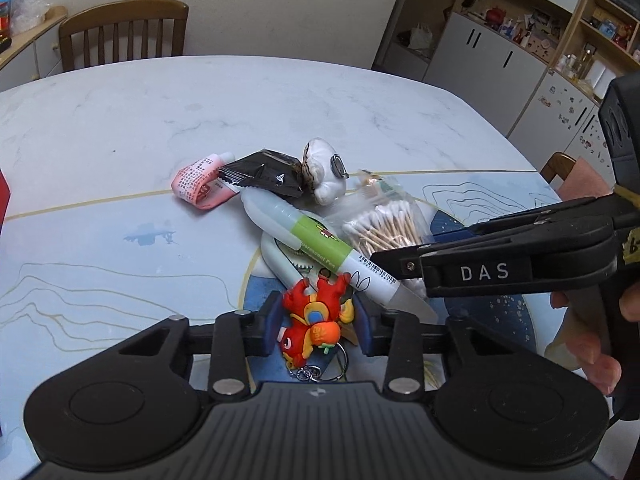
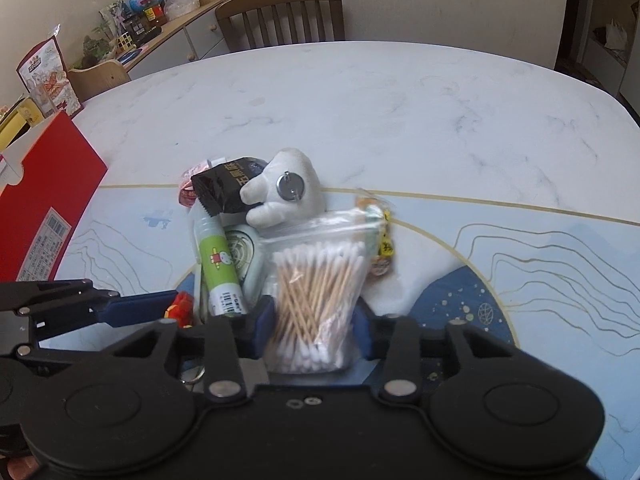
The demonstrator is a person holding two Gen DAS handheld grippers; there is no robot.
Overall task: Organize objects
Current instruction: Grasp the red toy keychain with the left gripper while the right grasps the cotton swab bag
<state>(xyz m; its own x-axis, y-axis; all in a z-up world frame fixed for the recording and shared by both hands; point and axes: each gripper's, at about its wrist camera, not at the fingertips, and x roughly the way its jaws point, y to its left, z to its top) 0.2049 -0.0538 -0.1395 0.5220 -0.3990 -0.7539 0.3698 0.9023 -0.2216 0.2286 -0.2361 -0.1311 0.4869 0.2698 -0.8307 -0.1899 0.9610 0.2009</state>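
A pile of small objects lies mid-table. My left gripper (image 1: 316, 326) is shut on a red and orange dragon keychain (image 1: 316, 320) with its ring hanging below. My right gripper (image 2: 314, 326) is shut on a clear bag of cotton swabs (image 2: 316, 280), also seen in the left wrist view (image 1: 384, 228). Beside them lie a green-labelled fluorescent pen (image 1: 316, 240) (image 2: 218, 268), a white plush toy (image 1: 324, 176) (image 2: 288, 192), a black snack packet (image 1: 262, 176) (image 2: 226, 190), a pink tube (image 1: 200, 180) and a pale green round case (image 2: 244, 256).
The right gripper's body (image 1: 520, 256) reaches in from the right. A red box (image 2: 44, 208) stands at the table's left edge. A wooden chair (image 1: 124, 32) is at the far side. A small snack packet (image 2: 380, 240) lies right of the swabs. Cabinets (image 1: 520, 48) stand far right.
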